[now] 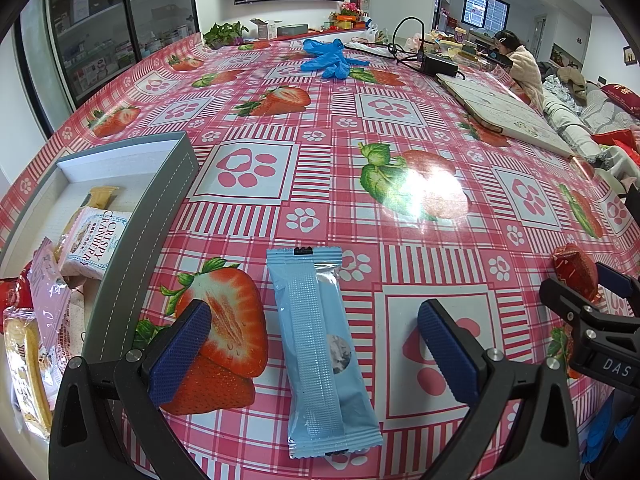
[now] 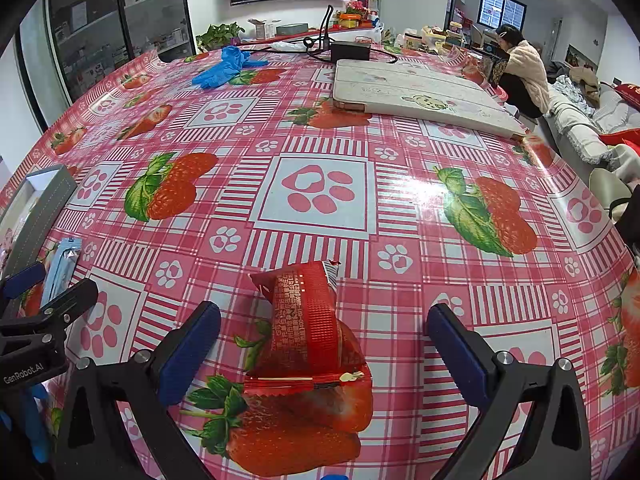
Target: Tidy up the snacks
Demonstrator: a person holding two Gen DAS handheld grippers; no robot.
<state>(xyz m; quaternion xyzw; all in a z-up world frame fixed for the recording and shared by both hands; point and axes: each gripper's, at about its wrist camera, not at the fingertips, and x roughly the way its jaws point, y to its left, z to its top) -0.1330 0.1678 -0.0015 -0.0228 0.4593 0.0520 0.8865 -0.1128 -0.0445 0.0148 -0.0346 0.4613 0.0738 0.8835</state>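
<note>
On the strawberry-patterned desk (image 1: 320, 128) we have lined up each hand-held gripper over its own snack. Our left hand-held gripper (image 1: 316, 348) stands wide open astride the blue packet (image 1: 320, 344), which lies lengthwise between the pads, not yet touched. Our right hand-held gripper (image 2: 324, 352) is likewise spread around the red packet (image 2: 308, 332), flat on the desk. Just left of the blue packet sits the grey tray (image 1: 160, 216), already holding several wrapped snacks, so we judge both packets are headed there, the blue one having the shorter trip.
</note>
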